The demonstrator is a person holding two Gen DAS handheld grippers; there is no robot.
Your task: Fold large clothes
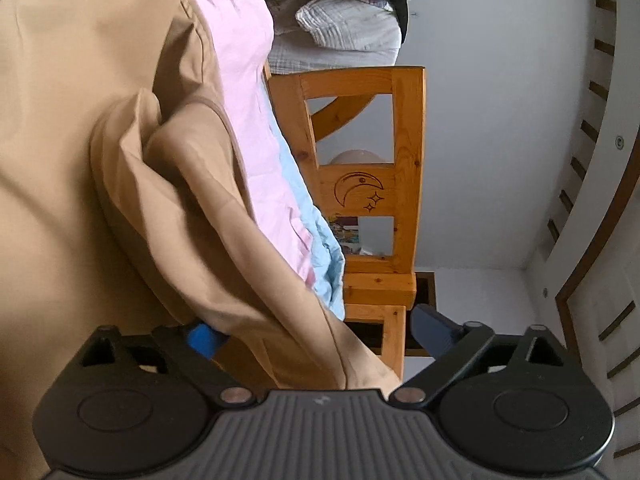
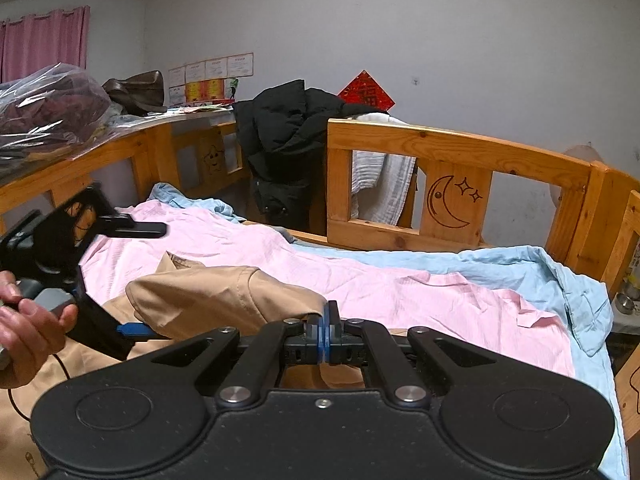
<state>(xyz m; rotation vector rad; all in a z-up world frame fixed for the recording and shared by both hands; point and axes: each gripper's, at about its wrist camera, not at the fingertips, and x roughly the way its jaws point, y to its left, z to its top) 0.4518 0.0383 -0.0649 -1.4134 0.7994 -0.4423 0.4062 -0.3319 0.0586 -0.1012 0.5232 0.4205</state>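
A large tan garment (image 2: 224, 292) lies bunched on a pink sheet (image 2: 360, 276) on the bed. My right gripper (image 2: 328, 334) is shut, its blue pads pinching a folded edge of the tan cloth. At the left of the right wrist view, a hand (image 2: 28, 324) holds my left gripper (image 2: 140, 280), whose jaws stand wide open around the other end of the fold. In the left wrist view, which is rolled sideways, the tan garment (image 1: 132, 184) drapes loosely between the spread fingers of the left gripper (image 1: 318, 332), and neither pad presses on it.
A light blue cloth (image 2: 540, 276) lies under the pink sheet. The wooden bed rail (image 2: 452, 148) with a moon carving bounds the far side. A black jacket (image 2: 288, 136) and a white towel (image 2: 384, 184) hang on it. A plastic bag of clothes (image 2: 48, 104) sits at the left.
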